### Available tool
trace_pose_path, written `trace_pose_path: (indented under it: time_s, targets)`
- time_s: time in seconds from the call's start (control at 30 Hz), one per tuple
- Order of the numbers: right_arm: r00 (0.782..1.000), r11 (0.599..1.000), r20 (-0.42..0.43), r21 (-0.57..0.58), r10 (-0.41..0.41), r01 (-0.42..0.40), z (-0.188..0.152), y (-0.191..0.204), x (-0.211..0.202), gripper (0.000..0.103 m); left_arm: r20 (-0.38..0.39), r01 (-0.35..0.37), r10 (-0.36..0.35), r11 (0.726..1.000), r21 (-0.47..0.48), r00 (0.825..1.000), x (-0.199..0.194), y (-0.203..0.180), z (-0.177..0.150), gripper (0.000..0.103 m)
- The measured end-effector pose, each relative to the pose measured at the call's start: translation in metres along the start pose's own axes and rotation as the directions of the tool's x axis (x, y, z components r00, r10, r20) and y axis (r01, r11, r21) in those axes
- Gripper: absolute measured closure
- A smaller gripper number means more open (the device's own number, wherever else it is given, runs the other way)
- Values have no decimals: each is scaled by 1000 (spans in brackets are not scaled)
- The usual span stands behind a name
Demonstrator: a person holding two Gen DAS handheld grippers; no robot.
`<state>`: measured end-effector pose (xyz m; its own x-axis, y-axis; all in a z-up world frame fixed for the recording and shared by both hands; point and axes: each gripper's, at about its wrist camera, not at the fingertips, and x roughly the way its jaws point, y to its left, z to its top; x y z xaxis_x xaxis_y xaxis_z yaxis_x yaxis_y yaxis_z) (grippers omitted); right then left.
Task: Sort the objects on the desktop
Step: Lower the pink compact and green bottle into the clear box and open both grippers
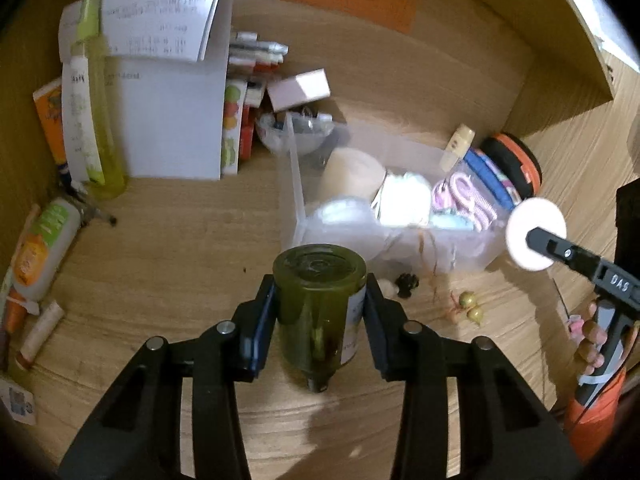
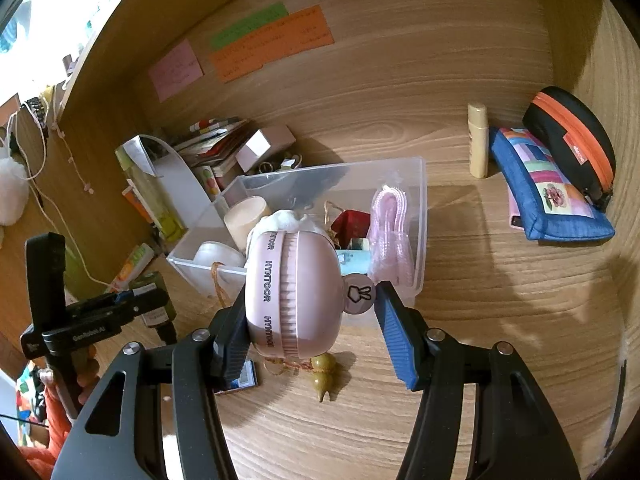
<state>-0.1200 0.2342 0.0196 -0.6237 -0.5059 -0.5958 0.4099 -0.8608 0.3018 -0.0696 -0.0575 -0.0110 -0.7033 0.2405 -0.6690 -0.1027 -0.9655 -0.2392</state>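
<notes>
Two things are in our hands, just in front of the clear bin (image 2: 420,216). The left gripper (image 1: 320,312) fingers squeeze a green bottle (image 1: 320,304). The right gripper (image 2: 310,316) fingers look wide around the pink HYMTOOR fan (image 2: 294,292); we cannot tell if they grip. Next we think both go in the bin.

I see a light wood-grain desk surface (image 2: 500,280) set in an alcove, closed behind by a wooden back panel (image 2: 400,60) of the same grain. An orange paper note (image 2: 276,46), a green paper strip (image 2: 250,26) and a pink paper note (image 2: 176,68) are stuck on that panel. Bright daylight glares past the alcove's edge at my upper left (image 2: 48,12), and dark shadows fall across the desk on the right.
</notes>
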Motion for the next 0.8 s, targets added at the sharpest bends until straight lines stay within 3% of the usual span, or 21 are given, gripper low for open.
trace_pose_path:
  time_s: [0.27, 0.47, 0.67, 0.8]
  targets:
    - [1000, 1000, 24, -1, -20, 20, 13, -5, 3, 48, 111, 49, -50, 999, 12, 993, -25, -14, 33, 62]
    - [999, 1000, 38, -10, -26, 26, 28, -6, 12, 48, 151, 71, -77, 997, 44, 986, -20, -32, 66, 62]
    - [999, 998, 36, -46, -35, 36, 46, -2, 29, 48, 148, 70, -81, 994, 80, 986, 8, -54, 94, 62]
    - [998, 998, 34, -38, -50, 51, 54, -4, 48, 48, 90, 93, -100, 993, 76, 991, 40, -62, 100, 62]
